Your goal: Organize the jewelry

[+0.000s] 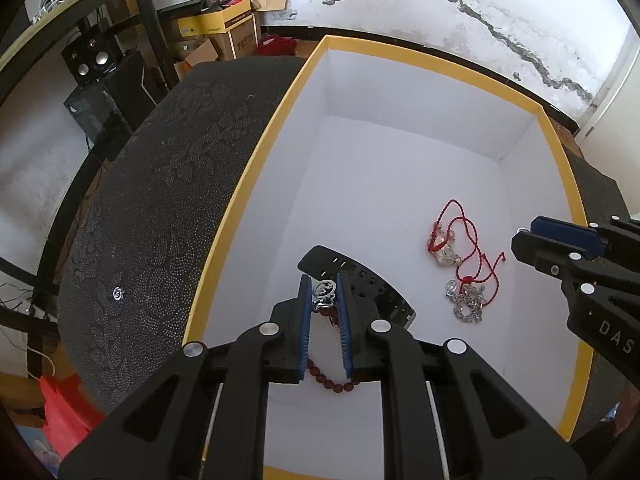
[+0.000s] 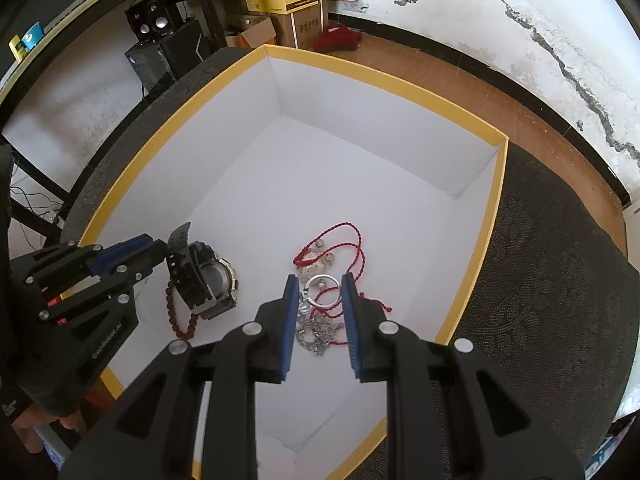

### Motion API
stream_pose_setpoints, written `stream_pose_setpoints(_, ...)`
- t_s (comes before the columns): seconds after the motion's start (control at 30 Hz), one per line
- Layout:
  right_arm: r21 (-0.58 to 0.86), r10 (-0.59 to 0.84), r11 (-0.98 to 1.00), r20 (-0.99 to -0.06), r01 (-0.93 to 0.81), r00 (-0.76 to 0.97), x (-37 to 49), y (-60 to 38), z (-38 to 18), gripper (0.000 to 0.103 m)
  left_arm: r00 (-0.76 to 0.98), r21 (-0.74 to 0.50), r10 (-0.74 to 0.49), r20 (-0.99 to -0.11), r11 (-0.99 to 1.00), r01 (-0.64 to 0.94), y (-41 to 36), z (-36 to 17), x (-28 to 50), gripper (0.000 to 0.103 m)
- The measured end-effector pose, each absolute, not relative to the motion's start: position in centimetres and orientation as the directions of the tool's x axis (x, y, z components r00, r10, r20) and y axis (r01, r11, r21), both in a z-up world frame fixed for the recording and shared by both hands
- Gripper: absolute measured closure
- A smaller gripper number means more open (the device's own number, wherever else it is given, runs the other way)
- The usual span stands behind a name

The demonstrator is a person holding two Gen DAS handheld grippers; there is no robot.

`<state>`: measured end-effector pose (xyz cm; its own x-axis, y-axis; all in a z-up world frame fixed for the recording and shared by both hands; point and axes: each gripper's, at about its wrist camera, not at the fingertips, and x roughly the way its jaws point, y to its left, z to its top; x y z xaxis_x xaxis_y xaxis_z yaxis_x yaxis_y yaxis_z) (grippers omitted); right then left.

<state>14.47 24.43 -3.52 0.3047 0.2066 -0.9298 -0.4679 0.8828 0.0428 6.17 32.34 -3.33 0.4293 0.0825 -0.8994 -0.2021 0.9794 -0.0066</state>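
A white box with a yellow rim (image 1: 256, 152) (image 2: 360, 68) holds the jewelry. My left gripper (image 1: 323, 292) hangs inside it with a small silver charm between its narrowly parted blue pads, over a red-brown bead bracelet (image 1: 328, 380) (image 2: 176, 312) and a black watch (image 1: 360, 276) (image 2: 208, 280). My right gripper (image 2: 320, 280) is open above a red cord necklace (image 2: 340, 248) (image 1: 464, 236), a silver ring and a silver chain (image 2: 316, 336) (image 1: 466, 304). A small silver piece (image 1: 118, 293) lies on the dark cloth outside the box.
The box sits on a table under a dark patterned cloth (image 1: 168, 200) (image 2: 560, 280). Speakers (image 1: 94, 58), cardboard boxes (image 1: 224, 28) and a desk frame stand on the floor to the far left. A cracked white wall (image 1: 480, 20) is behind.
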Motion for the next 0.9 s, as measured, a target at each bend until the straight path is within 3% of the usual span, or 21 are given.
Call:
stream_pose_setpoints(0.33,0.062,0.224,0.887,-0.925,-0.458,0.307,14.8,24.1,-2.8,0.077,0.423,-0.012,0.074,-0.903,0.980,-0.198,32.3,-3.1,6.2,0.089)
stream_pose_setpoints(0.37,0.074,0.235,0.885,-0.923,-0.459,0.305,14.9,24.1,-2.7,0.067,0.423,-0.012,0.075,-0.903,0.980,-0.198,32.4,-3.2,6.3,0.085)
stream_pose_setpoints(0.4,0.079,0.241,0.886,-0.921,-0.458,0.307,14.9,24.1,-2.5,0.058,0.423,-0.012,0.075,-0.903,0.980,-0.199,32.4,-3.1,6.3,0.068)
stream_pose_setpoints(0.47,0.075,0.240,0.886,-0.918,-0.457,0.316,14.8,24.0,-2.2,0.057,0.432,-0.021,0.073,-0.899,0.978,-0.207,32.4,-2.9,6.2,0.043)
stream_pose_setpoints(0.63,0.076,0.248,0.888,-0.910,-0.454,0.333,14.8,23.7,-1.1,0.057,0.443,-0.025,0.072,-0.894,0.978,-0.209,32.3,-2.3,6.1,0.039)
stream_pose_setpoints(0.77,0.092,0.268,0.886,-0.901,-0.454,0.340,14.5,23.1,0.3,0.056,0.454,-0.031,0.062,-0.889,0.980,-0.196,32.0,-1.4,5.7,0.020)
stream_pose_setpoints(0.83,0.088,0.268,0.887,-0.898,-0.453,0.349,14.1,22.8,1.1,0.054,0.461,-0.039,0.060,-0.885,0.978,-0.203,32.0,-0.7,5.3,0.019)
stream_pose_setpoints(0.9,0.098,0.279,0.887,-0.892,-0.451,0.356,13.5,22.2,2.0,0.050,0.458,-0.029,0.074,-0.886,0.976,-0.215,31.8,-0.2,5.0,0.011)
